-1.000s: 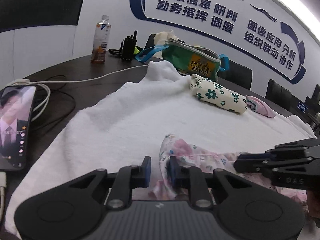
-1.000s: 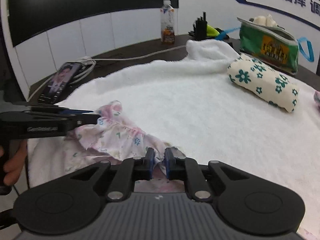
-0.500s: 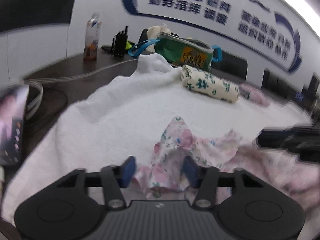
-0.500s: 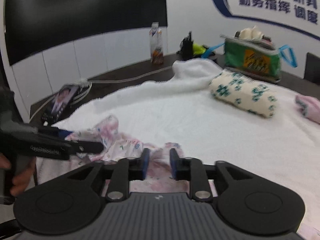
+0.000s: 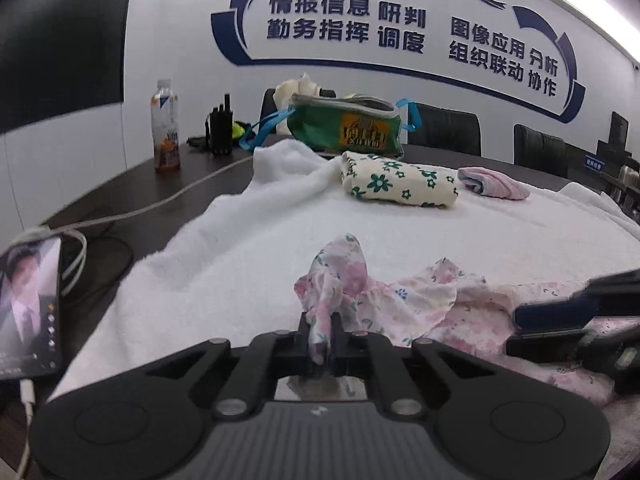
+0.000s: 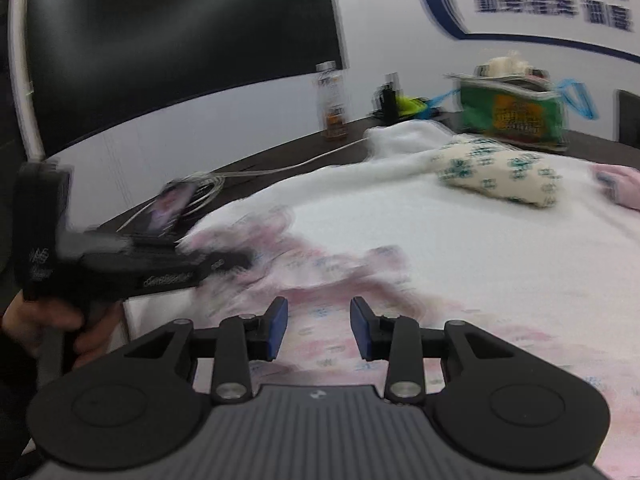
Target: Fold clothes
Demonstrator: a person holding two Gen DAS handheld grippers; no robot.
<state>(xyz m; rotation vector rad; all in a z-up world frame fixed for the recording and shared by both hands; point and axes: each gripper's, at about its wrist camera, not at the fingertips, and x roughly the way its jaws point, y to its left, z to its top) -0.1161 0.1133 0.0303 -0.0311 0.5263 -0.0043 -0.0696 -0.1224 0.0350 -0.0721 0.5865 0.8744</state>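
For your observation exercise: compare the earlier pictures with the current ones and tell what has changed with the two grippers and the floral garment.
The left gripper, open half a second ago, has shut on a bunched fold of the floral garment. The right gripper, shut on it before, has opened and let go. The folded green-flowered cloth and white towel stayed put.

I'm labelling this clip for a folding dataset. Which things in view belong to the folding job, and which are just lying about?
Job:
pink floral garment
left tongs, shut on it
right tongs, open above it
white towel underneath
green-flowered folded cloth
pink folded cloth

Lying about:
phone
drink bottle
green bag
radios
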